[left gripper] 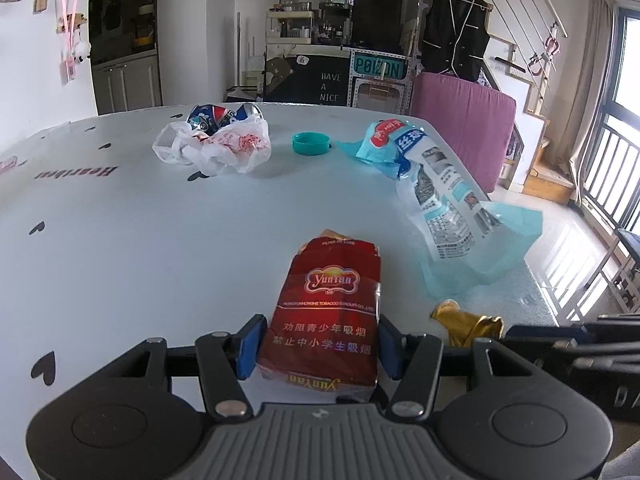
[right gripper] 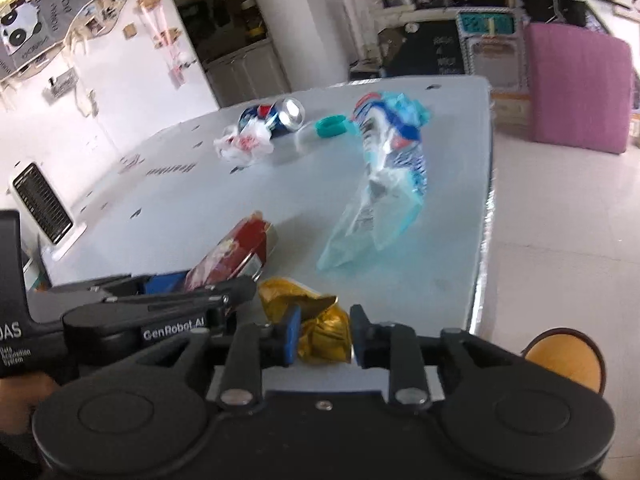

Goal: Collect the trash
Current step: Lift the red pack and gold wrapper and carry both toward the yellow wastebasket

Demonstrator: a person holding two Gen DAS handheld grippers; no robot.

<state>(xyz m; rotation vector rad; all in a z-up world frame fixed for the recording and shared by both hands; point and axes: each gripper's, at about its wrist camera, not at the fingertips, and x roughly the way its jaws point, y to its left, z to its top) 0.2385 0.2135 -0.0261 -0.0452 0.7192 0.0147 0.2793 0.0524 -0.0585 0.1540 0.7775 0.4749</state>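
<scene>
**Both grippers closed on trash at the worktop's near edge**

The left gripper point(left gripper: 318, 344) has its jaws closed on a red cigarette pack point(left gripper: 324, 308), long axis pointing away across the worktop point(left gripper: 120, 240). The right gripper point(right gripper: 324, 336) pinches crumpled gold foil point(right gripper: 320, 320) near the right edge. Bare surface lies ahead.

Red cigarette pack point(left gripper: 324, 312): "Yunyan", "FILTER DE LUXE". Behind it, worktop point(left gripper: 120, 220) print "Heartbeat"; farther back, black board point(left gripper: 320, 80) "HAVE A NICE", teal plate point(left gripper: 378, 67) "P012DN". Left hand-held gripper point(right gripper: 224, 280): "GenRobot.AI".
</scene>
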